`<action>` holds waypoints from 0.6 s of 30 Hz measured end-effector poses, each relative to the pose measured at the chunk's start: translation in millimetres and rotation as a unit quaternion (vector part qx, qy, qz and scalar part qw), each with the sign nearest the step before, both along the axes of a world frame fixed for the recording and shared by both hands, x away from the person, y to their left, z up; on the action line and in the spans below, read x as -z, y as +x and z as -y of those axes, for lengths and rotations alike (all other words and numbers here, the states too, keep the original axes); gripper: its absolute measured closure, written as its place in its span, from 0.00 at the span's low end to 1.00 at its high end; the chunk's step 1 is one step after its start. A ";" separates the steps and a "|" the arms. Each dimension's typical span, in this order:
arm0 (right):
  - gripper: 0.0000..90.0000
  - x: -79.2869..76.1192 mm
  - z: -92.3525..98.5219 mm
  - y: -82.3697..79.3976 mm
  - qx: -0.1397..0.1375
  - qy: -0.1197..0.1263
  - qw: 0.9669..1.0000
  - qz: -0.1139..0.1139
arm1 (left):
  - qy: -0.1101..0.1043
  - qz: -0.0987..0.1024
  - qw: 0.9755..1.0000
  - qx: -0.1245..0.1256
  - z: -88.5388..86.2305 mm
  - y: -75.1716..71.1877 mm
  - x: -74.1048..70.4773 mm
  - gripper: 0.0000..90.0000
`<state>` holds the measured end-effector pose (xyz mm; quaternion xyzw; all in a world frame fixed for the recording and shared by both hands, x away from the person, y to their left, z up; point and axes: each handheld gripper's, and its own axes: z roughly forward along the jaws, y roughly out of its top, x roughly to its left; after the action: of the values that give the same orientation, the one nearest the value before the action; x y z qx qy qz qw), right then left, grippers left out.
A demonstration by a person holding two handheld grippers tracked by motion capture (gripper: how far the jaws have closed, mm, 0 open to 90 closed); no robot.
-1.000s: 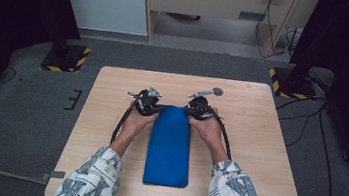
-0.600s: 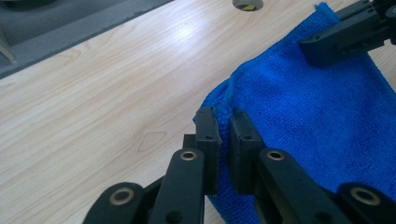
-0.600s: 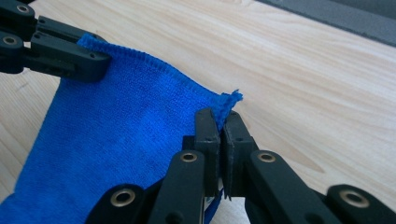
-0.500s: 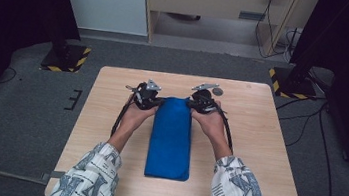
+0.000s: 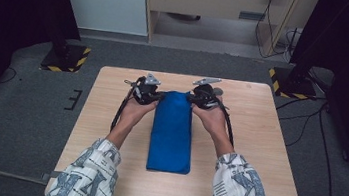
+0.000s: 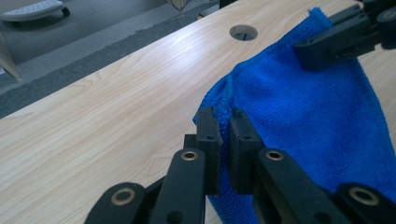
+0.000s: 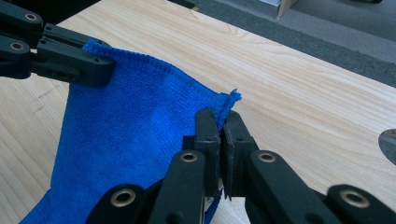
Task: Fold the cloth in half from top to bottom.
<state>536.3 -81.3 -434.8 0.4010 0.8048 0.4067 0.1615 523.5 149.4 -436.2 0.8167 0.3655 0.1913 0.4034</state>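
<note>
**Far corners of the cloth coming up off the counter**

Since the earlier frame, both your hands have risen a little, and the far edge of the blue microfibre cloth (image 5: 172, 130), folded into a long strip, has come up with them. The near end of the cloth lies flat on the pale wooden counter (image 5: 256, 153), between your forearms.

Your left hand-held gripper (image 6: 223, 135) is clamped on the cloth's far left corner; your right hand-held gripper (image 7: 222, 137) is clamped on its far right corner. Each bite is shallow, right at the hem.

That is the risk, as I judge it: raise one hand faster than the other, or pull the hands apart, and a thin corner could slide out of the pads. The folded layers could also separate, so the strip opens unevenly and sags between your hands.
</note>
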 end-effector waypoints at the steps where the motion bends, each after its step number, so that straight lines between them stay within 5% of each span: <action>1: 0.97 0.4 0.4 0.1 0.001 0.000 1.000 -0.001 | 0.000 0.001 1.000 0.000 -0.1 0.2 -0.1 0.94; 18: 0.97 -16.8 0.9 1.0 0.001 0.003 1.000 0.018 | -0.007 0.015 1.000 0.000 -0.9 1.6 -17.3 0.94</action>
<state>537.2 -82.2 -417.9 0.3944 0.8004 0.4160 0.1754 525.1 150.2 -418.9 0.8109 0.3609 0.2010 0.4145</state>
